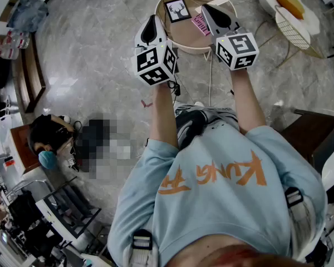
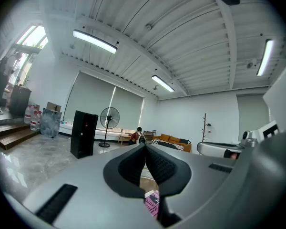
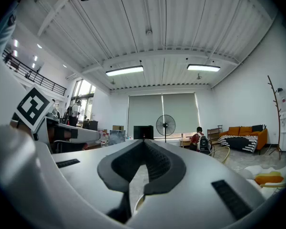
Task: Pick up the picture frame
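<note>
**Item 1.** Person's light blue sweatshirt with orange lettering point(image 1: 211, 177), nearest the head camera. Both forearms reach forward, side by side.

**Item 2.** Left gripper point(image 1: 152, 19), grey shell with black ribbed pads and a marker cube at the rear. Held level. Jaws closed pad to pad, nothing between them point(image 2: 145, 149). Its tip is at the left rim of the table.

**Item 3.** Right gripper point(image 1: 205, 8), same build. Held level. Jaws also pressed together and empty point(image 3: 144, 143). Its tip is over the right part of the table top.

**Item 4.** Small round table with pale wooden top and white rim point(image 1: 192, 40), standing on the grey marble-pattern floor point(image 1: 100, 65).

**Item 5.** Black rectangular picture frame with a white print of an antlered head point(image 1: 178, 10), on the far-left part of the table top. It sits between the two gripper tips and is touched by neither. Whether it lies flat or is propped up cannot be told.

**Item 6.** Pink printed card point(image 1: 201, 22), on the table just right of the frame and beside the right gripper. It shows below the left gripper's pads in that gripper's view point(image 2: 152, 203).

**Item 7.** White wire chair point(image 1: 294, 29) with an orange-yellow cushion point(image 1: 289, 3), well to the right of the table.

**Item 8.** Far end of the room: black box-shaped cabinet point(image 2: 83, 133), standing pedestal fan point(image 2: 109, 118), orange sofa point(image 3: 245, 132) and a seated person with a backpack point(image 3: 199, 140).
</note>
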`<action>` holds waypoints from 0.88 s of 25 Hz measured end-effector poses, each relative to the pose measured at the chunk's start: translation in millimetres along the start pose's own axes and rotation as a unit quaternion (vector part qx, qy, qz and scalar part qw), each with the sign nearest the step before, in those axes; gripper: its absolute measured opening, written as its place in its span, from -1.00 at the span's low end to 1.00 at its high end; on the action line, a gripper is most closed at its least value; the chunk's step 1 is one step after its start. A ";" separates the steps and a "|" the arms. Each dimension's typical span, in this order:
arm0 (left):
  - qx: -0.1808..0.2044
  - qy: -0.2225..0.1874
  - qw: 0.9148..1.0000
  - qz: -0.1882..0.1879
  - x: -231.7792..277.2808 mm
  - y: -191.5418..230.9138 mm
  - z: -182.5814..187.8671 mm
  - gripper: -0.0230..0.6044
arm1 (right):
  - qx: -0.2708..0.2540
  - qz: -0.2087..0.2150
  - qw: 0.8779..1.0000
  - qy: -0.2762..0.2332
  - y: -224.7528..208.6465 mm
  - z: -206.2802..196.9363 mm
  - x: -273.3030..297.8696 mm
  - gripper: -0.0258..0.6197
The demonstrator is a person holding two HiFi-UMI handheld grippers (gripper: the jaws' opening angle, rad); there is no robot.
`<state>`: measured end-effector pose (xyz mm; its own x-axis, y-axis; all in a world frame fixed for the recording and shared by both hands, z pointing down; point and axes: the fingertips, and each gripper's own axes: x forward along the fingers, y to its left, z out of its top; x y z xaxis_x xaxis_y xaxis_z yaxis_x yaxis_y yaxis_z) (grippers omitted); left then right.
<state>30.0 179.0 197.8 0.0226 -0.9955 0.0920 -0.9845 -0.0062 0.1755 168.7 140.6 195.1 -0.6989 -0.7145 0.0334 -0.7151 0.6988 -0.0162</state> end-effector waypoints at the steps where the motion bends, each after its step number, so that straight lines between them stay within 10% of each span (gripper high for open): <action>1: 0.001 0.000 1.000 -0.002 1.2 -3.4 -0.5 -0.86 | -0.001 0.002 1.000 0.000 -1.8 0.2 -0.8 -0.93; 22: -0.012 -0.007 1.000 0.016 17.6 -6.6 7.8 -0.86 | 0.018 -0.017 1.000 -0.017 -41.6 18.3 0.8 -0.92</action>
<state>35.5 160.7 190.6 -0.0122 -0.9963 0.0848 -0.9802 0.0287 0.1959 197.6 110.3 177.5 -0.6735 -0.7392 0.0007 -0.7382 0.6726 -0.0515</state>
